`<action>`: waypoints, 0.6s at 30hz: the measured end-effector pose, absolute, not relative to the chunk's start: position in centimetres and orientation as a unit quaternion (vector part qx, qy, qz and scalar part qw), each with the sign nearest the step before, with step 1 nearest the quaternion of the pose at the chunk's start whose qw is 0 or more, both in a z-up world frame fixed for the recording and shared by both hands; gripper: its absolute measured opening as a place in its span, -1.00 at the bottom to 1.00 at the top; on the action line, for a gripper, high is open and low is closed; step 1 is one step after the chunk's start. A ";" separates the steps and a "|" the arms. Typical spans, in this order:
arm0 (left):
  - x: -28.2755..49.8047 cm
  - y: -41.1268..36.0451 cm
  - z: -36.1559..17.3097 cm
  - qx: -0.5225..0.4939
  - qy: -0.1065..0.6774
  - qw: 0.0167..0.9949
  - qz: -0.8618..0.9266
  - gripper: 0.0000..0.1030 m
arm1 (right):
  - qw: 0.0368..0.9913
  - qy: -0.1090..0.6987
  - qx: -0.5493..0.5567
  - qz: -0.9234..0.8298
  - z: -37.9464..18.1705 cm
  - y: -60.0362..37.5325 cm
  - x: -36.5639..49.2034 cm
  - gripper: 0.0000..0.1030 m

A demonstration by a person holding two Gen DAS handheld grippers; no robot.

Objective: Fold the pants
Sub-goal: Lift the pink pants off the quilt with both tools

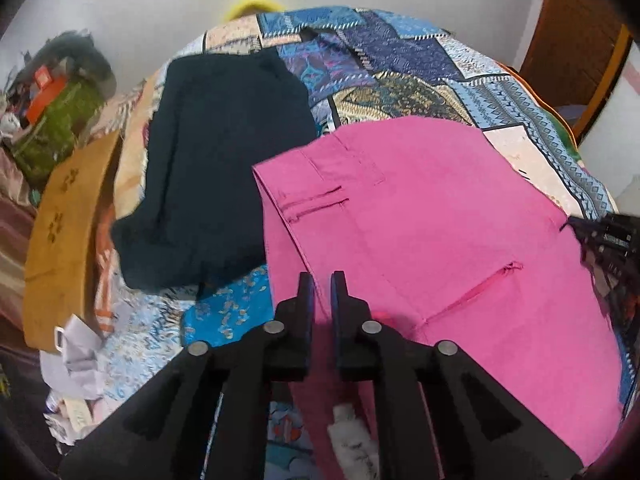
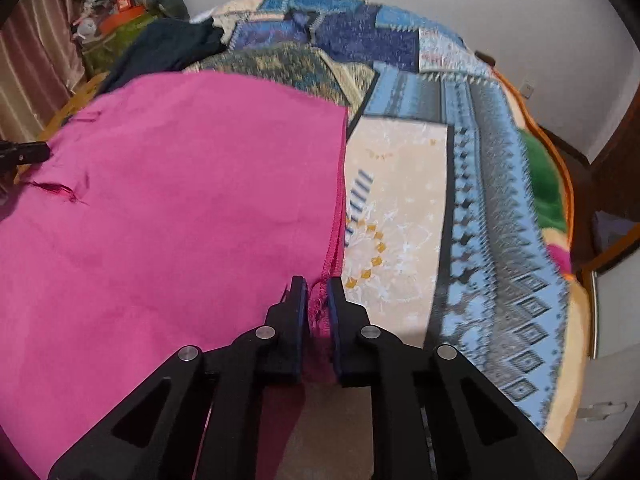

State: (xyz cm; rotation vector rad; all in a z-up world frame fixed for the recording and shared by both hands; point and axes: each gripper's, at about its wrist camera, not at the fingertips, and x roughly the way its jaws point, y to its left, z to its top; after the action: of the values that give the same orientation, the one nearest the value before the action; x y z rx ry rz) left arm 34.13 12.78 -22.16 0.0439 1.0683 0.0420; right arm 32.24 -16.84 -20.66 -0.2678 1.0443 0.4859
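Observation:
Bright pink pants (image 1: 440,208) lie spread flat on a patterned blanket, waistband and slit pockets toward the left. My left gripper (image 1: 323,292) is shut on the near edge of the pants, with pink cloth in the narrow gap between its blue pads. In the right wrist view the pink pants (image 2: 180,200) fill the left half. My right gripper (image 2: 318,296) is shut on their frayed hem at the right edge. The right gripper's black tip (image 1: 608,240) shows at the far right of the left view, and the left gripper's tip (image 2: 24,152) at the far left of the right view.
A dark navy garment (image 1: 216,160) lies left of the pants on the patchwork blanket (image 1: 400,60). A curved brown wooden board (image 1: 64,240) and cluttered bags (image 1: 60,120) stand at the left, a wooden door (image 1: 580,20) at the right. The blanket's edge (image 2: 560,208) drops off to the right.

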 end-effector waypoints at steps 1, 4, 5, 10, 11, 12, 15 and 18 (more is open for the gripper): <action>34.0 12.9 -21.9 0.024 0.507 0.862 0.020 -0.74 | 0.834 0.487 -0.124 0.229 -20.1 -17.0 32.2 -0.77; 33.9 13.3 -20.8 0.023 0.499 0.866 0.016 -0.66 | 0.843 0.474 -0.107 0.232 -18.4 -17.4 32.5 -0.73; 34.1 13.6 -20.3 0.022 0.496 0.868 0.016 -0.61 | 0.846 0.468 -0.101 0.233 -17.8 -17.4 32.6 -0.62; 36.0 14.4 -18.3 0.025 0.467 0.884 0.022 -0.16 | 0.868 0.427 -0.071 0.244 -14.4 -17.2 33.9 -0.06; 36.4 14.6 -18.2 0.023 0.463 0.886 0.022 -0.10 | 0.871 0.420 -0.067 0.247 -13.9 -16.9 34.5 -0.03; 37.0 14.9 -18.1 0.020 0.459 0.888 0.023 -0.09 | 0.872 0.417 -0.061 0.250 -13.6 -16.7 34.9 -0.02; 38.8 15.5 -18.6 0.017 0.465 0.885 0.027 -0.09 | 0.871 0.416 -0.047 0.257 -13.4 -15.8 36.6 -0.01; 40.4 15.9 -19.9 0.015 0.476 0.879 0.028 -0.09 | 0.867 0.422 -0.046 0.261 -14.2 -14.9 38.5 -0.01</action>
State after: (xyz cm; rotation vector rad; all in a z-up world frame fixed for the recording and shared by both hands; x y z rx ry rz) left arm 40.36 15.93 -19.87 0.0307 0.9914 0.0594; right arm 38.54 -14.87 -14.20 -0.0965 0.8842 0.5472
